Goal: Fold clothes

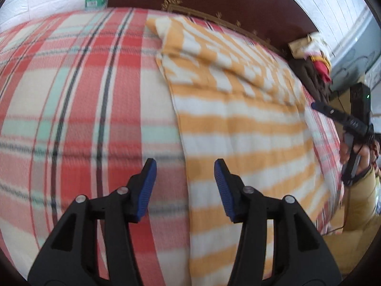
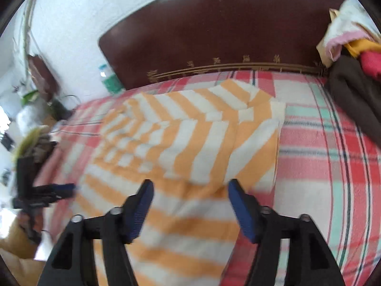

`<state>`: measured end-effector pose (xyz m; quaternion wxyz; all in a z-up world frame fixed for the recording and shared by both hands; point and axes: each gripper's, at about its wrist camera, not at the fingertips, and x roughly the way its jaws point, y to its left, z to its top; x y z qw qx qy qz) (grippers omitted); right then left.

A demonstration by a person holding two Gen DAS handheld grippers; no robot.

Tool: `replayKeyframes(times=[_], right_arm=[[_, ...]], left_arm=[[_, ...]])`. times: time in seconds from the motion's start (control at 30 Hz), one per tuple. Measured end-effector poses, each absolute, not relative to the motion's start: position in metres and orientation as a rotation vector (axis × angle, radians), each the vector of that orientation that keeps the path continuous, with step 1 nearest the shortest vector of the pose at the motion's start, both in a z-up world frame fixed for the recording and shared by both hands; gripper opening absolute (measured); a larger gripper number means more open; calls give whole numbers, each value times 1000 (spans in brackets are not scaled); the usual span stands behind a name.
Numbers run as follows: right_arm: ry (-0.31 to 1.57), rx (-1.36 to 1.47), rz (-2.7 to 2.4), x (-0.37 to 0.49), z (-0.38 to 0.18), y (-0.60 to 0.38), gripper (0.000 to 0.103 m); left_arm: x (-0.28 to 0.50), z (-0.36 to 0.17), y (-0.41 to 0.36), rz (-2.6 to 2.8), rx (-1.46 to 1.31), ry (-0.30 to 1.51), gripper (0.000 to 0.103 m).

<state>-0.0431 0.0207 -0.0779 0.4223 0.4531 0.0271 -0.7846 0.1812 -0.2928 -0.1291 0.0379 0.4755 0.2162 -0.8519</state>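
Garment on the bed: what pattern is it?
Orange and white stripes on the garment, clearest in the right wrist view.

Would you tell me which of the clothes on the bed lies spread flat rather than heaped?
The orange-and-white striped garment, spread flat mid-bed; the other clothes, dark brown, red and yellow, sit heaped by the headboard.

Black plastic left gripper (image 1: 185, 166), ribbed blue pads (image 1: 147, 190), silver screws, seemingly mustard sleeve (image 1: 359, 205)

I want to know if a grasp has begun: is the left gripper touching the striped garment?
Cannot tell. In the left wrist view the left gripper is open over the edge of the orange-and-white striped garment, nothing between its fingers; blur hides any gap or contact.
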Motion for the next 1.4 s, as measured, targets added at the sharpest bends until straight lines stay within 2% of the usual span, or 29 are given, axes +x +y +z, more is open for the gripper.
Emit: replayKeyframes(times=[0.07, 0.13, 0.2, 0.33, 0.7, 0.73, 0.77, 0.83, 0.93, 1.07, 1.4], right_arm=[[60, 1142, -1936, -22, -76, 41, 74], [65, 1171, -1937, 1, -80, 62, 75], [65, 1209, -1938, 21, -88, 81, 77], [82, 1295, -1970, 57, -108, 109, 78], [196, 1239, -1983, 96, -121, 111, 77], [213, 1231, -1980, 99, -122, 108, 69], [229, 1221, -1972, 103, -122, 106, 56], [260, 1211, -1993, 106, -123, 106, 42], [227, 1223, -2007, 104, -124, 111, 14], [114, 1238, -1976, 101, -123, 118, 9], [-373, 1172, -1789, 72, -99, 135, 8]], left_arm=[[199, -131, -282, -2627, 1468, 644, 54], [215, -131, -276, -2651, 1460, 679, 72], [228, -131, -270, -2664, 1452, 726, 76], [244, -132, -255, -2676, 1503, 721, 77], [273, -136, -221, -2736, 1550, 735, 77], [273, -136, -219, -2730, 1548, 737, 74], [273, -136, -219, -2719, 1547, 729, 70], [273, -136, -221, -2687, 1560, 728, 49], [272, -138, -227, -2642, 1583, 775, 33], [271, -140, -234, -2621, 1614, 904, 21], [265, -124, -266, -2619, 1521, 1335, 21]])
